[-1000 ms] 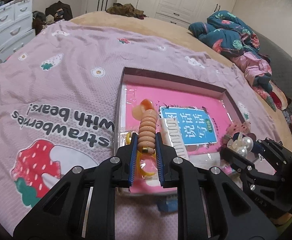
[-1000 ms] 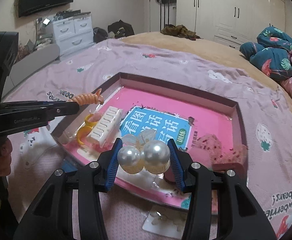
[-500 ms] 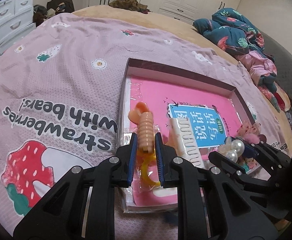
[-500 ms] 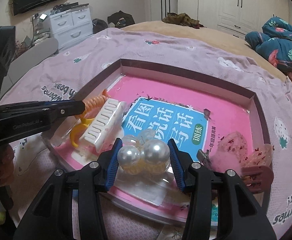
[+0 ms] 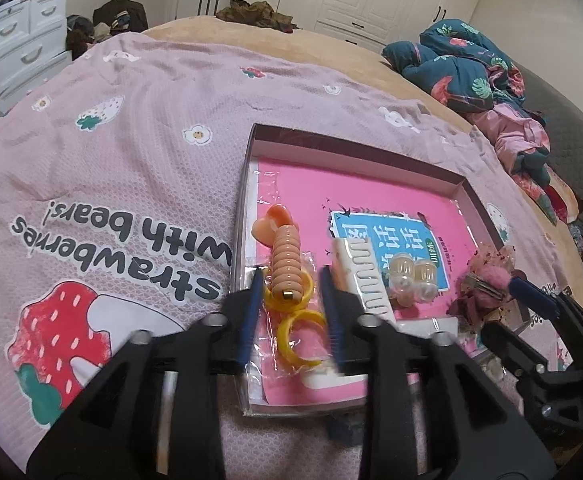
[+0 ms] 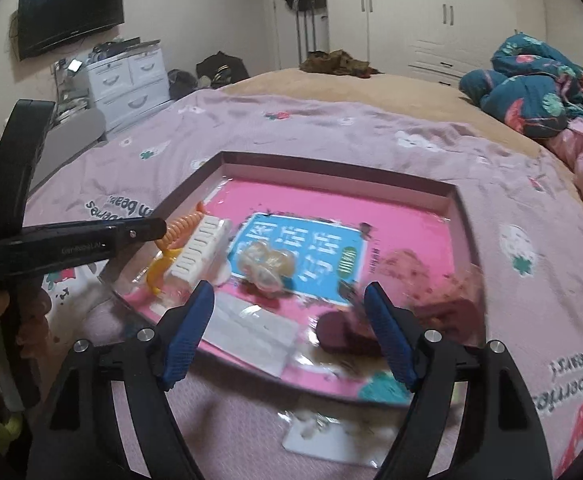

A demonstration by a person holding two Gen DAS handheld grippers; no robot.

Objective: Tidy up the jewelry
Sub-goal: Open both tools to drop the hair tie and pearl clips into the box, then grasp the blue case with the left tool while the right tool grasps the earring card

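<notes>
Gaping wide, both grippers' jaws, left gripper (image 5: 293,300) and right gripper (image 6: 289,330), over tray (image 6: 331,160) edge.

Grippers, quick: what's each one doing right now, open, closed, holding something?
Left gripper: open, holding nothing; orange spiral clip lies between its fingers.
Right gripper: open, empty; pearl clip in the tray.

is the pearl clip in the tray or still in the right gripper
In the tray. The pearl clip lies on the blue label inside the tray, and the right gripper is open with nothing between its fingers.

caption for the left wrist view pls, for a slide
Open left gripper above orange spiral hair tie lying in shallow pink-lined box.
</notes>
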